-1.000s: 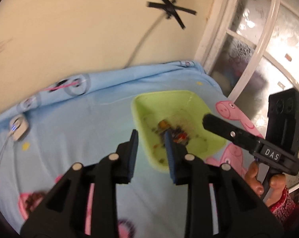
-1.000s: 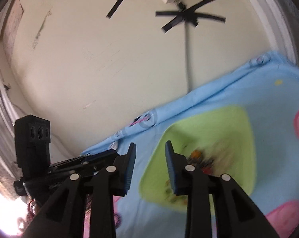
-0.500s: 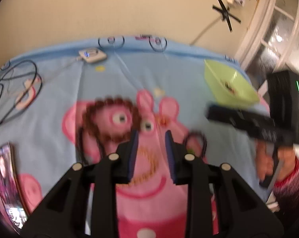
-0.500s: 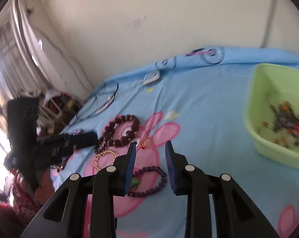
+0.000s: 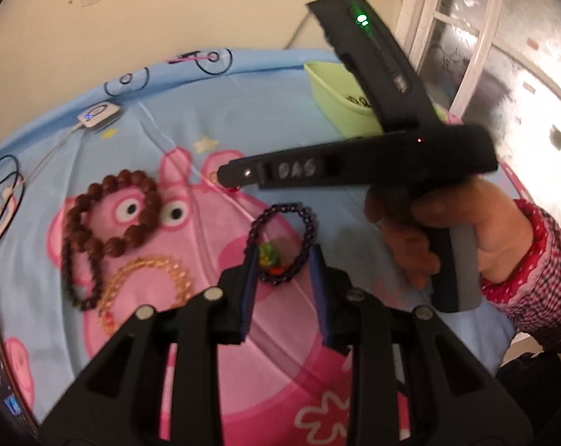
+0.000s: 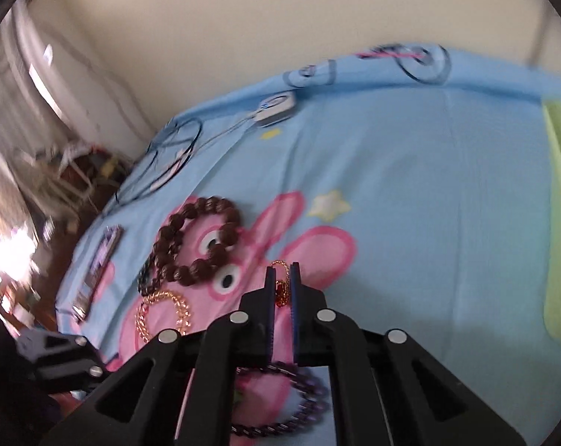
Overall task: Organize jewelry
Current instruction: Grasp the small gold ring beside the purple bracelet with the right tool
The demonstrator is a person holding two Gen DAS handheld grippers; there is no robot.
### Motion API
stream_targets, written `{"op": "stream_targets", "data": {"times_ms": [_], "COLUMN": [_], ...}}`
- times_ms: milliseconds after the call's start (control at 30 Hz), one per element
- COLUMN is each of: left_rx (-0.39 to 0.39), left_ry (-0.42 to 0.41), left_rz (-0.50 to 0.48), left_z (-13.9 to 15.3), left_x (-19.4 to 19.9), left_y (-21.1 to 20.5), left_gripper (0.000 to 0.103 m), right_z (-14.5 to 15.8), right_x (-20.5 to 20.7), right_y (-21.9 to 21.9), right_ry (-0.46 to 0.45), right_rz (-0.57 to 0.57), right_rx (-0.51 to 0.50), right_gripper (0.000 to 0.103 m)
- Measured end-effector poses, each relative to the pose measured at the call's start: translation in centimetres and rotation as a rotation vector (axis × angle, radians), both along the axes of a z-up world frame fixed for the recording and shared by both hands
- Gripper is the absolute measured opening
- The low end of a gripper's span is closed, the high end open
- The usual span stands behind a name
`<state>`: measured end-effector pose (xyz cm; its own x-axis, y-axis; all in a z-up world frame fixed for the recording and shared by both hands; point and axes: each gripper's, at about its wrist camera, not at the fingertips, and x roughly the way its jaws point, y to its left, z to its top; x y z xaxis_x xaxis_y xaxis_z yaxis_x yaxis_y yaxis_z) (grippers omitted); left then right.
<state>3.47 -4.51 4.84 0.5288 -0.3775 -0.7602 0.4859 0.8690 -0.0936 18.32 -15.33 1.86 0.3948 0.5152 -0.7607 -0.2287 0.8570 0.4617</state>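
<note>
Right gripper point(image 6: 281, 282) had just pinched nearly closed on a small gold ring with a red bit point(image 6: 281, 290) on the blue sheet point(image 6: 410, 186). Left gripper point(image 5: 284, 260) sat narrow and empty over the purple bracelet point(image 5: 280, 245). Brown beads point(image 5: 109, 215) at 9 o'clock, green bowl point(image 5: 336, 100) at 1.

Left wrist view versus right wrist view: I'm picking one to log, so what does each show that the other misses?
Only the left wrist view shows the hand gripping the right tongs, the window and the left tongs open over the purple bracelet.

Only the right wrist view shows the right tongs having just closed on a small gold and red piece.

Both show the brown bead strand, gold chain, green tray and blue sheet.
</note>
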Motion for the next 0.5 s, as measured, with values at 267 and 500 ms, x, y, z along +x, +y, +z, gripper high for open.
{"op": "stream_targets", "data": {"times_ms": [267,500], "left_rx": [0.039,-0.017], "left_ry": [0.017,0.052], "left_rz": [0.032,0.054], "left_z": [-1.2,-1.6], "left_x": [0.8,1.7], "left_y": [-0.2,0.6], "left_gripper": [0.026,0.016], "right_z": [0.2,0.6], "right_x": [0.1,0.1], "right_y": [-0.6,-0.9], "right_ry": [-0.001,-0.009], "right_rz": [-0.010,-0.019], "right_rx": [0.055,0.067], "right_gripper": [0.000,0.000]}}
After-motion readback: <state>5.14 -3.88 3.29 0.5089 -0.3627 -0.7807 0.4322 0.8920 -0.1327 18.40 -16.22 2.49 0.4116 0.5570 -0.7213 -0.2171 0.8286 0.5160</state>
